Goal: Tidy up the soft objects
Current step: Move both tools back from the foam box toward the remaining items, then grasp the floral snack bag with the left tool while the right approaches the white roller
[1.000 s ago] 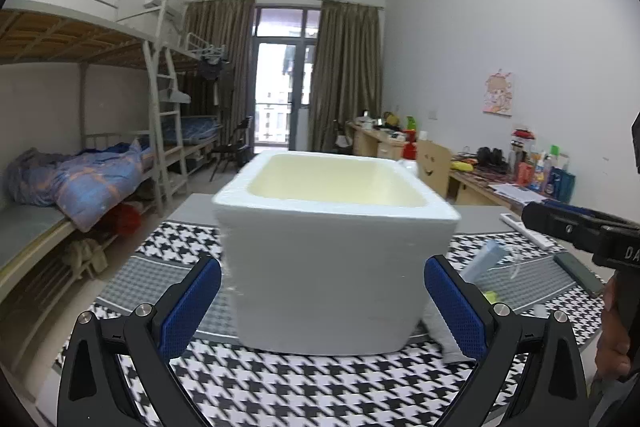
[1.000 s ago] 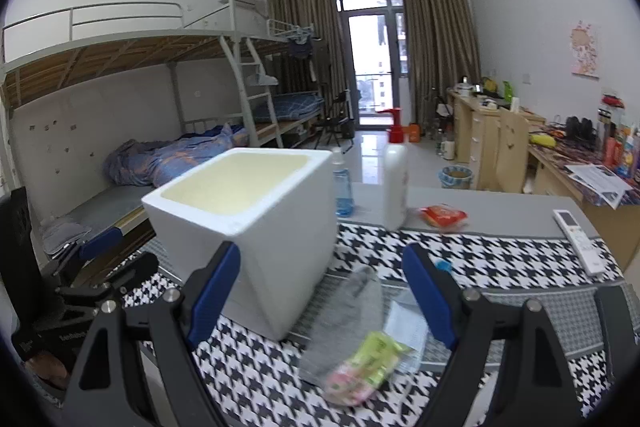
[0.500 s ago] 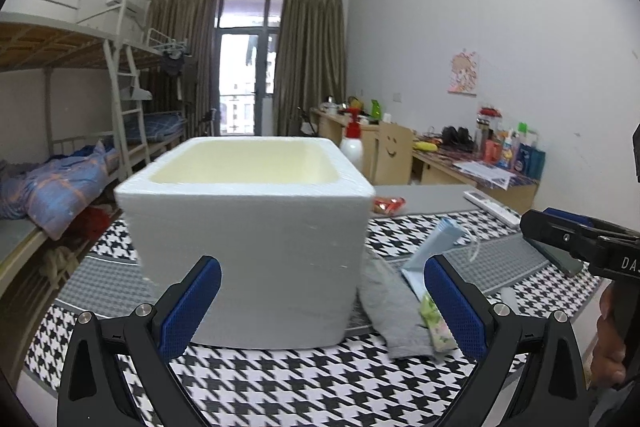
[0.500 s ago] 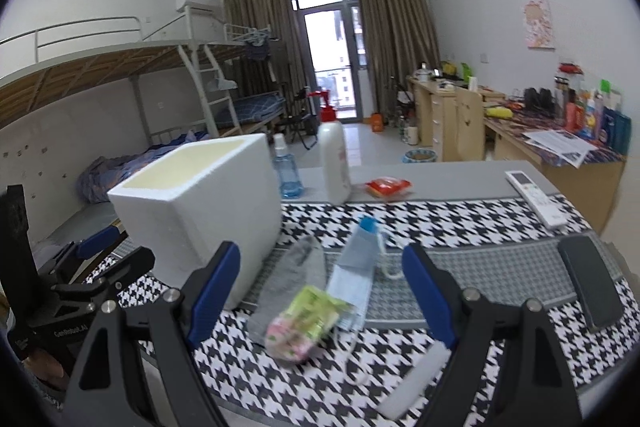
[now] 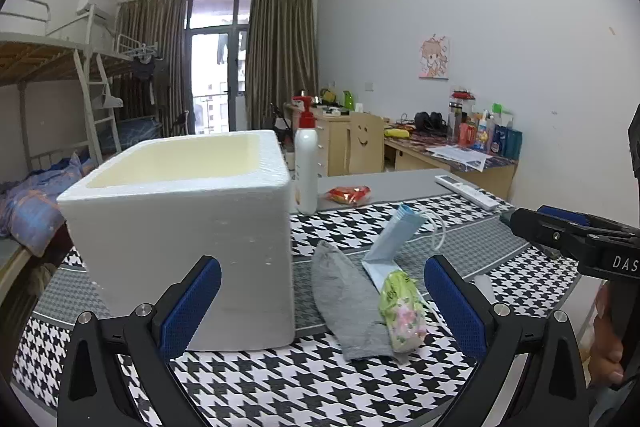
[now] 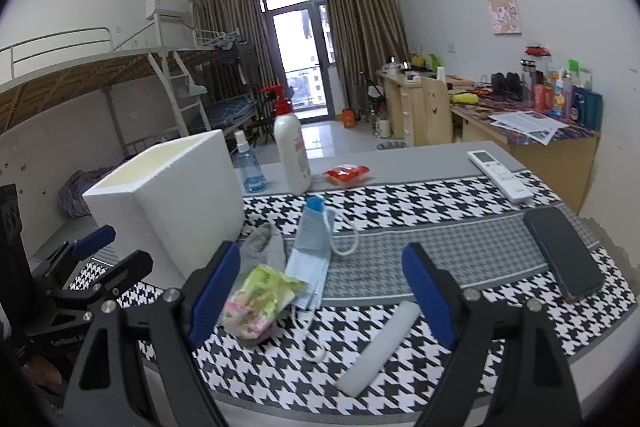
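Left claw (image 5: 322, 301) is hovering spread wide, gripping nothing, low over the surface (image 5: 280, 387), facing one white foam box (image 5: 180, 235). Right claw (image 6: 320, 291) is likewise spread and carrying nothing, pointing at the soft pile. Both claws are staying clear of every item.

Soft things are lying just right of the box on the houndstooth cloth: one grey sock (image 6: 264, 245), one blue face mask (image 6: 312, 247) with white ear loops, one green-pink tissue pack (image 6: 256, 301) sitting on the sock and overlapping the mask's near end. The sock's far end is touching or nearly touching the box wall; cannot tell which. One white foam stick (image 6: 380, 343) is lying nearer the surface edge, apart from the pile.

Further back: one white pump bottle (image 6: 291, 155) with red top, one small clear blue spray bottle (image 6: 249, 169), one red snack packet (image 6: 346, 174). Off to the right: one white remote (image 6: 500, 175) and one dark phone (image 6: 564, 257), well apart from the pile.
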`<state>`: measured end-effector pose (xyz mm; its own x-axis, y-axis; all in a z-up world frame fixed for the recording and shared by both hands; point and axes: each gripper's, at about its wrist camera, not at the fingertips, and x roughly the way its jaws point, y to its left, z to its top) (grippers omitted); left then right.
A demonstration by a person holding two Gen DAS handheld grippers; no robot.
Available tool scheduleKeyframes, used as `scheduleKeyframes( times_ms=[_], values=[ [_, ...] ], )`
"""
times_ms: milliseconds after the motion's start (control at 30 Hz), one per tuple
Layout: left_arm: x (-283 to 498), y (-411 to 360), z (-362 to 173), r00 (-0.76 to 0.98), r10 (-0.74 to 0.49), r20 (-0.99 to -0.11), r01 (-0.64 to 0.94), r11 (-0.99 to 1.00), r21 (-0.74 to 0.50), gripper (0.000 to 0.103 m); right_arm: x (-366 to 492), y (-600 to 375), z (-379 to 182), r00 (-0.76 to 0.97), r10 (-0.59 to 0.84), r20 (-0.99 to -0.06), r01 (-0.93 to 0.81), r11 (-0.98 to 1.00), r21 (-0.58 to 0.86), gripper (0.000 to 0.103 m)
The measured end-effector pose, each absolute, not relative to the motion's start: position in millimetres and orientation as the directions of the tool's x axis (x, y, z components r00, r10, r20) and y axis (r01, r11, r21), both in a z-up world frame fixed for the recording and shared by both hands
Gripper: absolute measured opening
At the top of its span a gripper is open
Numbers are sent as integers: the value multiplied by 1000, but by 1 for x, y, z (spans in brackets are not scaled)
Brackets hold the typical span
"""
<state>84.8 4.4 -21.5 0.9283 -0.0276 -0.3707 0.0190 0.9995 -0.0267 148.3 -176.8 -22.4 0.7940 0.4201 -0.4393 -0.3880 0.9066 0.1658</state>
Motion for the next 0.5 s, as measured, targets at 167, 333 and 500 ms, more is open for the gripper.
scheduleKeyframes(
  times_ms=[167, 333, 500],
  values=[
    [86, -2, -24, 922, -46, -385, 41, 999, -23, 102, 145, -186, -23, 802, 401, -442, -367, 916, 165, 86],
    [94, -9, -32, 906, -68, -418, 63, 998, -26, 102, 149, -191, -30, 799, 376, -470, -340, 926, 162, 86],
    [105, -18, -41, 885, -93, -456, 91, 995, -26, 102, 156, -196, -41, 786, 359, -503, -317, 933, 170, 86]
  ],
)
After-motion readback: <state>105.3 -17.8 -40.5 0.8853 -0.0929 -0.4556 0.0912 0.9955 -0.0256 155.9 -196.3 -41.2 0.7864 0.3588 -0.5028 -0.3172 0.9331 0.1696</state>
